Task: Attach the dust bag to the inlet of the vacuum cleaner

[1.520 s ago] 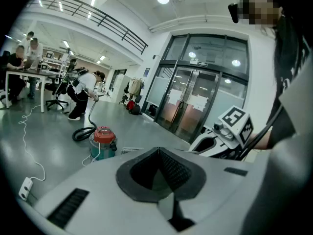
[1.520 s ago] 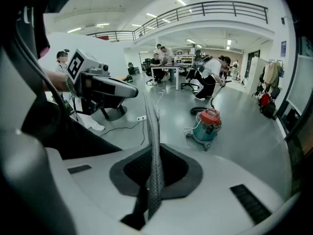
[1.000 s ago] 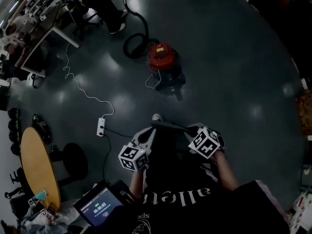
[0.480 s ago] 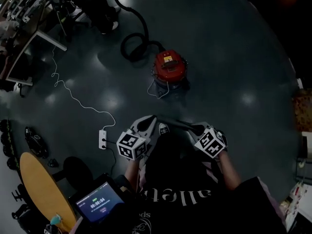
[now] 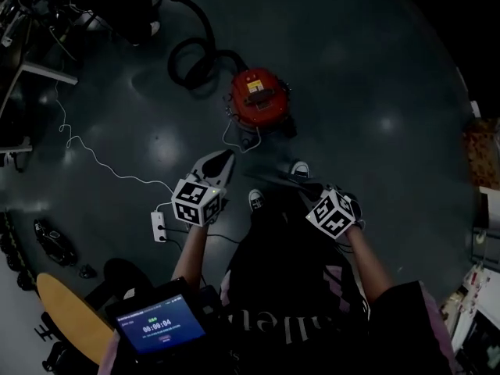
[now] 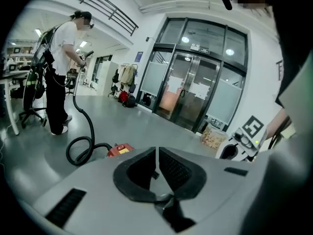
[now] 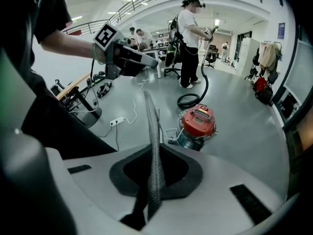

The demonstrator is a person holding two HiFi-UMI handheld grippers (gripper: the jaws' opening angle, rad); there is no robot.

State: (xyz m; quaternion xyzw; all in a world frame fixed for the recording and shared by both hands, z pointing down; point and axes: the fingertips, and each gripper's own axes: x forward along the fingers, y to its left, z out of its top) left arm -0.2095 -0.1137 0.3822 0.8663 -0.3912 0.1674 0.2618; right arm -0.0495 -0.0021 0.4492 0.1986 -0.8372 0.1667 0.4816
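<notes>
Grey bag [image 7: 149, 116], seen edge-on, is clamped in the right gripper [image 7: 154, 170], held over the floor [image 5: 375, 116] well apart from the red vacuum [image 7: 196, 122]. Left gripper [image 6: 156, 163] is clenched on nothing, clear of the bag.

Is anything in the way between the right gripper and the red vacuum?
Nothing solid: bare floor lies between the right gripper and the vacuum cleaner. Only a thin white cord loops by its near side.
</notes>
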